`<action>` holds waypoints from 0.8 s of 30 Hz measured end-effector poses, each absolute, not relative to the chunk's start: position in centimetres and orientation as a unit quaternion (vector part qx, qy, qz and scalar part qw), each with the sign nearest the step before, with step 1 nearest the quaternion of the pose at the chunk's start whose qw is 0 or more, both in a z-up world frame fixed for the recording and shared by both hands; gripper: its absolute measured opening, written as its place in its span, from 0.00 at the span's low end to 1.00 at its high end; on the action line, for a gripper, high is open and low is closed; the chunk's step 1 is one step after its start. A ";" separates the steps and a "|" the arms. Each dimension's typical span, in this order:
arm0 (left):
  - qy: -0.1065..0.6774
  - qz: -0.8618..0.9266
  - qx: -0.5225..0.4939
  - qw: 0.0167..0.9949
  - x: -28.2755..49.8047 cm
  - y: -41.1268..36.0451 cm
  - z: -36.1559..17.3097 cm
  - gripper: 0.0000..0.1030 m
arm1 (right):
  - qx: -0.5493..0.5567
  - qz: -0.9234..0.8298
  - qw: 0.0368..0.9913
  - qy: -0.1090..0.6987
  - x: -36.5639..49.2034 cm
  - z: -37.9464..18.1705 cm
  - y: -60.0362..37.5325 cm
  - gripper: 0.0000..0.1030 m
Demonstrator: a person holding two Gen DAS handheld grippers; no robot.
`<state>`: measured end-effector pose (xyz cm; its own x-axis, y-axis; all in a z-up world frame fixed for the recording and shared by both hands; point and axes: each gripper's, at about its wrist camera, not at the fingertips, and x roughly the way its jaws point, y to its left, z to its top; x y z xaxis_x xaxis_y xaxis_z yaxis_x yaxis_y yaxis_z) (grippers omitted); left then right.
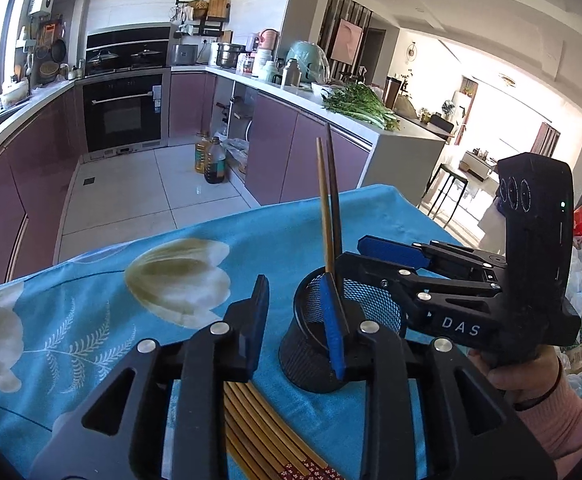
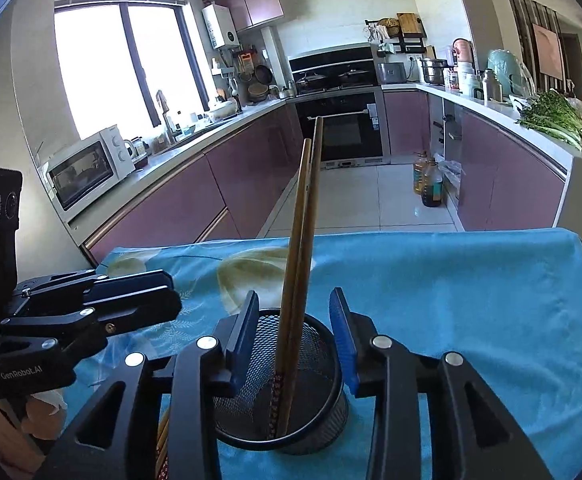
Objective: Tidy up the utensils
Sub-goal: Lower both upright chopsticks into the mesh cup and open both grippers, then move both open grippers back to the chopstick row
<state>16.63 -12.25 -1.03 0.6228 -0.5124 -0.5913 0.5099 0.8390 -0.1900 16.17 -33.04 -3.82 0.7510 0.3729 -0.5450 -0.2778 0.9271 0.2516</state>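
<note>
Left wrist view
- Left gripper [image 1: 297, 320]: standing partly open at lower centre, gripping nothing, pads touching no chopstick.
- Loose chopsticks [image 1: 251, 432]: lying flat on the blue cloth [image 1: 91, 300], directly under and behind the fingers, long axes running toward lower right of the frame.
- Mesh cup [image 1: 331, 340]: sitting at centre right, just beside the right-hand finger, partly hidden by it.
- Standing chopsticks [image 1: 329, 208]: 2 leaning upright in the cup, tips reaching toward upper centre.
- Right gripper [image 1: 371, 264]: coming in from the right edge, hovering over the cup rim, fingers apart, nothing seen between them.

Right wrist view
- Right gripper [image 2: 295, 336]: partly open at lower centre, straddling the cup, holding nothing.
- Mesh cup [image 2: 287, 384]: sitting between and below the 2 pads.
- Standing chopsticks [image 2: 303, 216]: rising through the gap, clear of both pads, leaning toward upper centre.
- Loose chopsticks [image 2: 164, 440]: peeking out at lower left, only the ends showing.
- Left gripper [image 2: 139, 296]: reaching in from the left edge, opening hard to read here.

Judgement
- Nearer hand: left, sitting right above the pile.
- Next pick: likely needing a drop straight down, closing across the sticks' long axis.
</note>
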 end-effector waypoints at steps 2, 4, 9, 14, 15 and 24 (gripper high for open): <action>0.324 -0.276 -0.008 0.905 16.1 -11.2 -1.0 0.27 | 0.080 0.174 0.934 0.301 15.7 -3.7 -33.4 0.34; 0.318 -0.268 -0.015 0.909 15.4 -9.9 -0.9 0.32 | 0.076 0.183 0.937 0.287 14.4 -3.2 -33.3 0.36; 0.316 -0.243 -0.019 0.917 13.3 -6.5 -1.8 0.39 | 0.053 0.239 0.933 0.262 10.3 -2.1 -31.8 0.44; 0.344 -0.226 -0.010 0.911 11.7 -4.4 -4.3 0.42 | 0.033 0.289 0.910 0.294 8.1 -4.0 -29.5 0.44; 0.351 -0.223 -0.008 0.909 11.5 -4.1 -4.9 0.43 | 0.029 0.292 0.906 0.305 7.9 -4.8 -29.1 0.44; 0.414 -0.213 0.005 0.885 10.3 -4.5 -10.4 0.44 | 0.030 0.267 0.877 0.397 8.9 -10.6 -27.3 0.44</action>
<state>10.31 -4.48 -10.44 0.5659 -0.3729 -0.7354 0.3815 0.9091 -0.1674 8.89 -27.26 -10.61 0.5415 0.4930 -0.6810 -0.4449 0.8554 0.2654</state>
